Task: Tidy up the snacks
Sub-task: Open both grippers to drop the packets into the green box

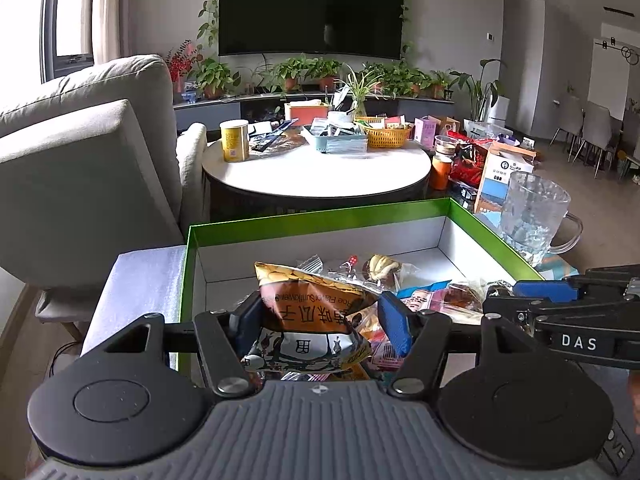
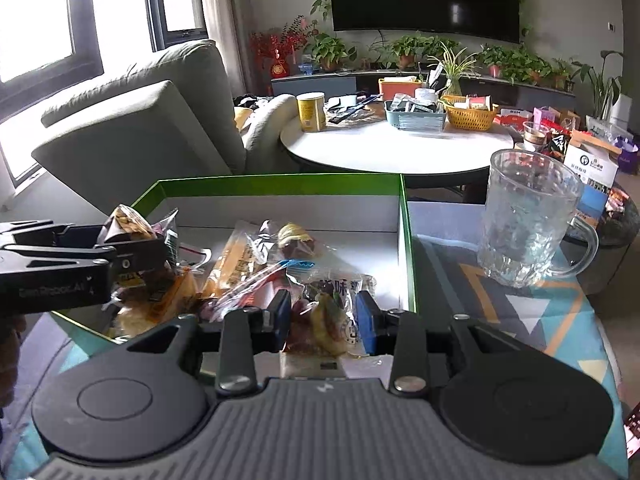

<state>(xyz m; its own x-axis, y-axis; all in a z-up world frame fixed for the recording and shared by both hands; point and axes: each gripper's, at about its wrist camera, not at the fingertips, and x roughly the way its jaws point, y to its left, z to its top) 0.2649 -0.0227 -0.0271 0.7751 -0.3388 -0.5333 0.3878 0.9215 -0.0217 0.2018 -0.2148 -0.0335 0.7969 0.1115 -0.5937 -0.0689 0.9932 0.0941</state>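
A green-rimmed white box (image 1: pixel 320 218) (image 2: pixel 280 184) holds several snack packets. My left gripper (image 1: pixel 320 316) is shut on an orange sunflower-seed bag (image 1: pixel 316 312) and holds it over the box's near left part; the gripper and the bag (image 2: pixel 126 224) show at the left of the right wrist view (image 2: pixel 132 256). My right gripper (image 2: pixel 324 316) is shut on a clear snack packet (image 2: pixel 332 320) with yellow and red contents at the box's near right edge. It shows from the side in the left wrist view (image 1: pixel 500 300).
A clear glass mug (image 2: pixel 524 220) (image 1: pixel 532 216) stands right of the box on a patterned cloth (image 2: pixel 520 312). Behind it are a round white table (image 1: pixel 316 172) with cans and baskets, a grey sofa (image 1: pixel 88 148) at left, and bags and boxes at right.
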